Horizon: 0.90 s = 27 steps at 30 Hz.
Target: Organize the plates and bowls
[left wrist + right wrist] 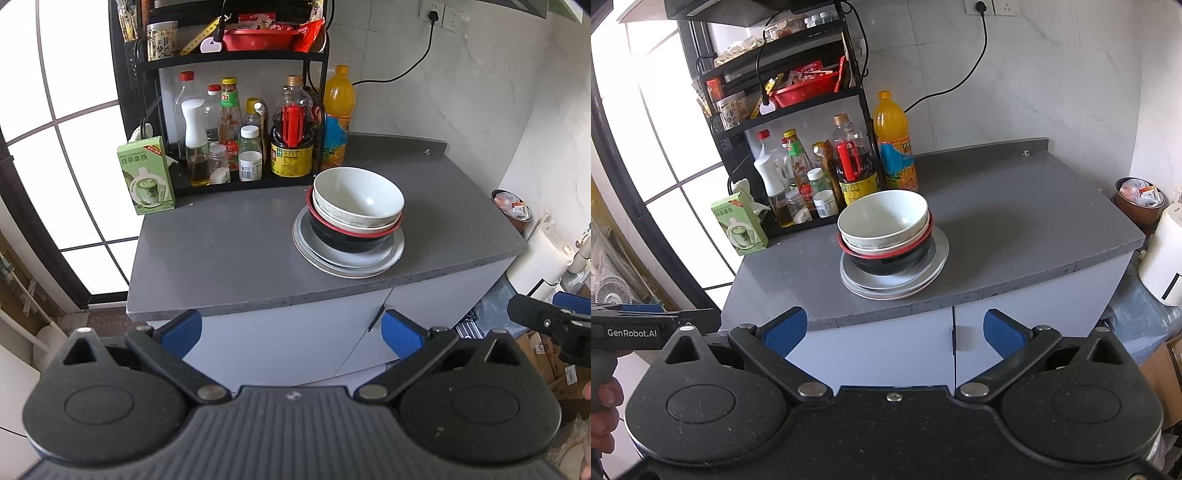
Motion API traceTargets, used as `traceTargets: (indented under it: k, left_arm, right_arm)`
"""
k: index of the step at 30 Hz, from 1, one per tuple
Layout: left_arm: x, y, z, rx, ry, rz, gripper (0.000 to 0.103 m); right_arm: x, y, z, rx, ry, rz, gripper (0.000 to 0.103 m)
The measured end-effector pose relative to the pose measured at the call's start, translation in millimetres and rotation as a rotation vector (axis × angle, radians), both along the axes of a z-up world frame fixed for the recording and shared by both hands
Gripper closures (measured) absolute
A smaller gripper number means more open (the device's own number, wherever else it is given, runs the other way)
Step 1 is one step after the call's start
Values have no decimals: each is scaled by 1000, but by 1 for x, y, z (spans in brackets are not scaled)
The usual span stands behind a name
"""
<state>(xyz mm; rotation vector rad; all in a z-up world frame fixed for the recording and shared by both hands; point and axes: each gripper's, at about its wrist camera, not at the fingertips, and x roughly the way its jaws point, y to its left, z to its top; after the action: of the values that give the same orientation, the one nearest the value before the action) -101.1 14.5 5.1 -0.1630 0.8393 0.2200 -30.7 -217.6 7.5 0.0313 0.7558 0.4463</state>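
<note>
A stack of dishes stands on the grey countertop [229, 243] [1015, 236]. A white bowl [360, 194] [882, 218] sits on top, nested in another pale bowl, inside a black bowl with a red rim [351, 242] [897, 260]. Grey and white plates [391, 254] [936, 258] lie underneath. My left gripper [291, 330] is open and empty, held back in front of the cabinet below the counter edge. My right gripper [894, 328] is also open and empty, at a similar distance. Each gripper shows at the edge of the other's view.
A black rack [236, 59] [798, 107] with sauce bottles and a red basket stands at the back left. An orange juice bottle [338, 114] [895, 147] and a green box [146, 175] [738, 225] flank it. White cabinet doors [295, 339] are below; a bin [1137, 199] is right.
</note>
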Motion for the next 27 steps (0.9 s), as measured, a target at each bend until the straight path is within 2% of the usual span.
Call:
traceTargets:
  k: [27]
  left_arm:
    - [3, -3, 0, 8, 2, 0, 1]
  right_arm:
    - [6, -4, -3, 0, 5, -11, 0]
